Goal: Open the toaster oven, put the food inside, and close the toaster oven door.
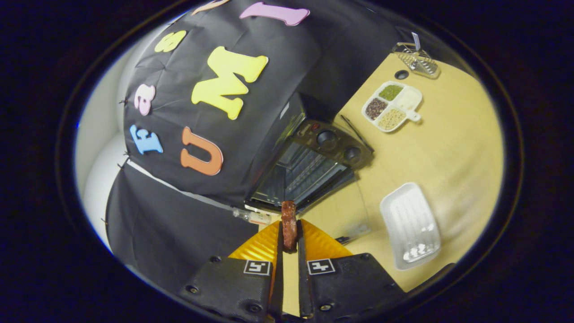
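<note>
Gripping one strip of food (289,224), the gripper (289,233) has both fingers (279,237) pressed against its sides, so the jaws are clamped on it. The reddish-brown strip stands lengthwise between the fingers and its far end pokes out past their tips. Just beyond that end is the one toaster oven (314,166), its door (329,186) swung open and a wire rack (309,172) showing inside; two dark knobs (327,138) sit on its control panel. The oven rests on a pale wooden table (448,148). Near the fingers, off to the side of the oven, lies one white ridged tray (409,224). Farther along the table is one white divided dish (393,106) with four compartments holding different grains. Beyond it stands one small wire basket (417,60), with a small dark disc (401,74) between the two.
</note>
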Demonstrator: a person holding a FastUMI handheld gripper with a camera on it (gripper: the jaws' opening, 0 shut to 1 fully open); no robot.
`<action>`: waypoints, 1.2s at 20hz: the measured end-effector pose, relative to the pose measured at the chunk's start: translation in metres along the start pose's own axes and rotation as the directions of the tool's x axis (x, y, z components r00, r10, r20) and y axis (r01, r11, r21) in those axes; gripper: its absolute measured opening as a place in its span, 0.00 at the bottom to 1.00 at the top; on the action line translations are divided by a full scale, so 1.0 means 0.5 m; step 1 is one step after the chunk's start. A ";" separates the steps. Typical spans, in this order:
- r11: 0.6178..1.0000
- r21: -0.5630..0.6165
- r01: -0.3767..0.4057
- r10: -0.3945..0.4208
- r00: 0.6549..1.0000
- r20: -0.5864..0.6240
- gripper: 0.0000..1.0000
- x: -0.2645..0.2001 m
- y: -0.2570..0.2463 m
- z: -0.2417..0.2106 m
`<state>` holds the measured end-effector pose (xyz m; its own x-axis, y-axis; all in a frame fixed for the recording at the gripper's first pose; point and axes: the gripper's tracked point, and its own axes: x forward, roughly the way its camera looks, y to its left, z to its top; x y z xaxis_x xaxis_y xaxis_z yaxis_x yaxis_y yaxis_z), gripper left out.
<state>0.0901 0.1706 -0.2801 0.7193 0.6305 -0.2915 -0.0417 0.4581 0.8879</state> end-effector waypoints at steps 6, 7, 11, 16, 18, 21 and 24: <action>0.996 0.087 0.019 -0.032 0.987 0.155 0.17 0.179 0.060 -0.038; 0.994 0.106 0.026 -0.045 0.984 0.174 0.17 0.212 0.056 -0.038; 0.964 0.267 -0.003 -0.082 0.948 0.308 0.17 0.299 0.025 0.021; 0.942 0.335 0.015 -0.145 0.920 0.365 0.17 0.391 -0.046 0.026; 0.939 0.344 0.023 -0.159 0.913 0.375 0.17 0.422 -0.058 0.034; 0.947 0.317 0.042 -0.179 0.892 0.416 0.17 0.452 -0.056 0.061; 0.938 0.346 0.027 -0.182 0.887 0.424 0.17 0.482 -0.060 0.079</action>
<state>0.2922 0.2841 -0.3631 0.9399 0.2103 -0.2688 0.2197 0.2300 0.9481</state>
